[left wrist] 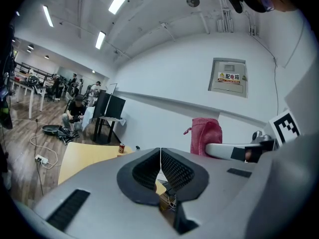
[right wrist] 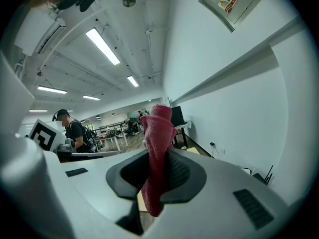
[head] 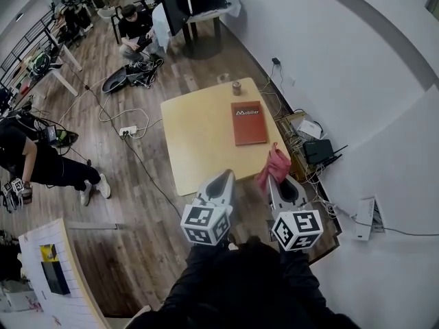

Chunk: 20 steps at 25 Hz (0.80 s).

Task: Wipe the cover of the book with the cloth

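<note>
A reddish-brown book (head: pixel 248 123) lies flat on the right part of the light wooden table (head: pixel 199 142). My right gripper (head: pixel 280 184) is shut on a pink cloth (head: pixel 274 166) and hovers above the table's near right corner, short of the book. The cloth (right wrist: pixel 157 153) sticks up between the jaws and hangs below them. My left gripper (head: pixel 224 179) is shut with nothing in it, beside the right one, over the table's near edge. From the left gripper (left wrist: pixel 160 166) view the cloth (left wrist: pixel 206 135) shows at the right.
A small can (head: pixel 236 88) stands at the table's far edge, beyond the book. Cables and boxes (head: pixel 309 142) crowd the floor between table and wall on the right. A power strip (head: pixel 127 130) lies left of the table. People (head: pixel 136 29) sit and stand farther off.
</note>
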Available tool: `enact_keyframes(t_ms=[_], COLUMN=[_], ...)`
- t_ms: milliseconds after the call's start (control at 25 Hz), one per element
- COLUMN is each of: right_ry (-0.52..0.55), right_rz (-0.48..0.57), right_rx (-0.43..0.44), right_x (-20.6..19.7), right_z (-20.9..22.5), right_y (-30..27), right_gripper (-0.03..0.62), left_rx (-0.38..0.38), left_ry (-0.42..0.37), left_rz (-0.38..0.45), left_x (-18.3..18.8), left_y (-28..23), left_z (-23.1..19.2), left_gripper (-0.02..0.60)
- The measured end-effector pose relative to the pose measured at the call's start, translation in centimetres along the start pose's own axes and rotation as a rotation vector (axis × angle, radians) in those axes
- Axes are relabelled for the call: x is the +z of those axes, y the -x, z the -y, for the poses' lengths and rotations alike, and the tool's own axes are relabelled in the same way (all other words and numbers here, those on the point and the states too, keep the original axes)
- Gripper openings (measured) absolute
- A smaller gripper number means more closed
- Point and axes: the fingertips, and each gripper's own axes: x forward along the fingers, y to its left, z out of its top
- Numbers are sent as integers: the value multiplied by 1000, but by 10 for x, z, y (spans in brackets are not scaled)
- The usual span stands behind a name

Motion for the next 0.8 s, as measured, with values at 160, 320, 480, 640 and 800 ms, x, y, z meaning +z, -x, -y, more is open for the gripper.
enact_keyframes(t_ms=[160, 320, 480, 640, 800], right_ry=[-5, 0, 7, 3, -2], right_rz=[-30, -56, -68, -88, -102], right_rx=[-6, -2, 11, 10, 4], right_x=[-15, -25, -31, -40, -45], right_z=[-8, -15, -26, -29, -27], right_y=[-3, -9, -15, -20, -27], right_gripper=[77, 77, 77, 77, 77], left_rx=[6, 8, 18, 27, 39], left_ry=[22, 37, 43, 63, 87], left_rz=[-30, -57, -66, -85, -101], left_x=[-14, -23, -28, -37, -44], left_y=[5, 8, 11, 14, 11], left_z=[-13, -24, -35, -44, -55], left_gripper=[35, 35, 35, 35, 35])
